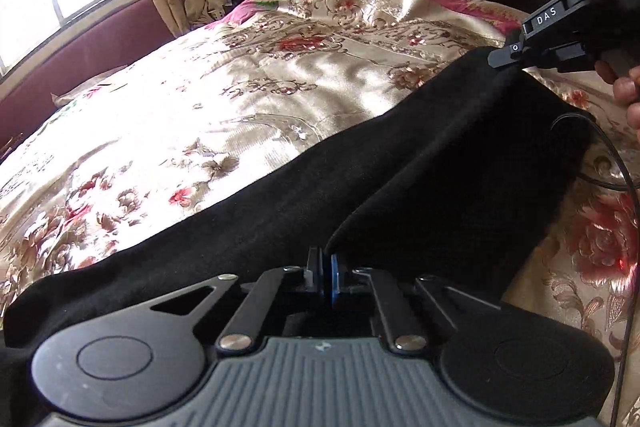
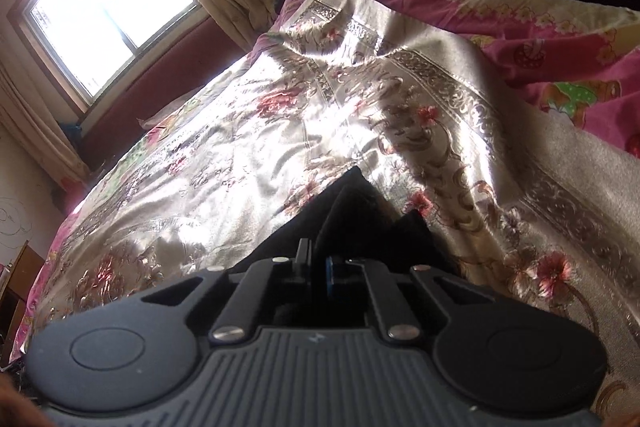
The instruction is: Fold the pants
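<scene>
The black pants (image 1: 304, 187) are lying stretched in a long band across the floral satin bedspread (image 1: 248, 83), and you are pinching them at two places. Your left hand-held gripper (image 1: 325, 277) is clamping a raised fold of the dark fabric near the middle of the band, its jaws drawn nearly together on the cloth. Your right hand-held gripper (image 1: 505, 55) is biting the far end of the garment, its jaws also drawn in on cloth.

This looks like soft, fairly thick, matte fabric: light, limp, and likely to sag between your two holds, so you are probably better off gripping at edges and corners rather than mid-panel, where layers may slip apart. The glossy bedspread beneath is likely slippery, so the pants may slide instead of staying put as you are pulling.

The left wrist view is giving you the whole length of the garment, both grippers, your fingers (image 1: 628, 91) and a thin black cable (image 1: 624, 163) trailing over the cloth. The right wrist view is showing only a bunched peak of pants (image 2: 352, 203) standing just past the closed right hand-held gripper (image 2: 317, 267), plus the window (image 2: 108, 15) and pink bedding (image 2: 580, 67).
</scene>
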Demonstrator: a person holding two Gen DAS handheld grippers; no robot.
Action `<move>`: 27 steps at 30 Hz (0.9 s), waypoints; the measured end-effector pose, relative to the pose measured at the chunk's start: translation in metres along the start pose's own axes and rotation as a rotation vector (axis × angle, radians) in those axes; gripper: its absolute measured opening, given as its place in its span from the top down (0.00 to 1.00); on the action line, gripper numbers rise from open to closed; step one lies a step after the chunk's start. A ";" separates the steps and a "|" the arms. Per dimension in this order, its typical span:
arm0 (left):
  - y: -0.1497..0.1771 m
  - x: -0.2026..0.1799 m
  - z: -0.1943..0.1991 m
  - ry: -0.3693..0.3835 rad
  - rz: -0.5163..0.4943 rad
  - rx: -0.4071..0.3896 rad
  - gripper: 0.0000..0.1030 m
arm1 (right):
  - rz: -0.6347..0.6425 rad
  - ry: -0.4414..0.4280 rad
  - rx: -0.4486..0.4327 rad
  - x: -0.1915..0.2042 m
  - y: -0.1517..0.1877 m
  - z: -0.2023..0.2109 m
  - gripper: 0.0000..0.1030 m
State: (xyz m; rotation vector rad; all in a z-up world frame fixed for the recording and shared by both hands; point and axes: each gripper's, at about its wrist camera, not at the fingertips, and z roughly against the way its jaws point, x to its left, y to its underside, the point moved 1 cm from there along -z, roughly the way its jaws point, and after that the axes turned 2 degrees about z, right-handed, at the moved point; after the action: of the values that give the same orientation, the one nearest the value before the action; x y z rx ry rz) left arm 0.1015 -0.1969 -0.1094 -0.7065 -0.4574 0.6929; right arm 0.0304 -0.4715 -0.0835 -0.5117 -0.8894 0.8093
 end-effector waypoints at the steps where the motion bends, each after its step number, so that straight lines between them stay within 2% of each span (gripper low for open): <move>1: -0.003 0.003 0.007 -0.006 0.018 -0.029 0.80 | 0.014 -0.007 -0.007 0.004 -0.003 0.004 0.95; 4: -0.007 0.003 0.029 -0.014 0.016 -0.088 0.81 | 0.054 -0.023 -0.035 0.013 -0.009 0.019 0.95; 6: -0.005 0.000 0.038 -0.001 -0.004 -0.095 0.81 | 0.064 -0.027 -0.040 0.012 -0.006 0.030 0.95; 12: 0.023 -0.025 0.034 0.027 -0.105 -0.034 0.81 | 0.082 0.015 -0.001 -0.007 0.025 0.049 0.96; 17: 0.034 -0.034 0.023 0.047 -0.108 0.014 0.81 | 0.030 0.074 0.051 -0.034 0.045 0.046 0.97; 21: 0.038 -0.033 0.016 0.102 -0.098 0.084 0.80 | 0.005 0.076 0.078 -0.042 0.053 0.042 0.96; 25: 0.041 -0.018 0.040 0.090 -0.019 0.066 0.64 | -0.079 0.000 0.066 -0.044 0.046 0.044 0.80; 26: 0.045 -0.011 0.047 0.070 0.009 0.063 0.57 | -0.095 -0.008 0.063 -0.044 0.045 0.044 0.70; 27: 0.050 0.000 0.056 0.038 0.050 0.058 0.53 | -0.105 -0.004 0.066 -0.044 0.044 0.042 0.63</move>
State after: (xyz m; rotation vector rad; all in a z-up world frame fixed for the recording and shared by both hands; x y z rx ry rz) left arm 0.0475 -0.1448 -0.1078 -0.6766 -0.3844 0.7355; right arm -0.0387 -0.4771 -0.1116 -0.4021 -0.8832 0.7418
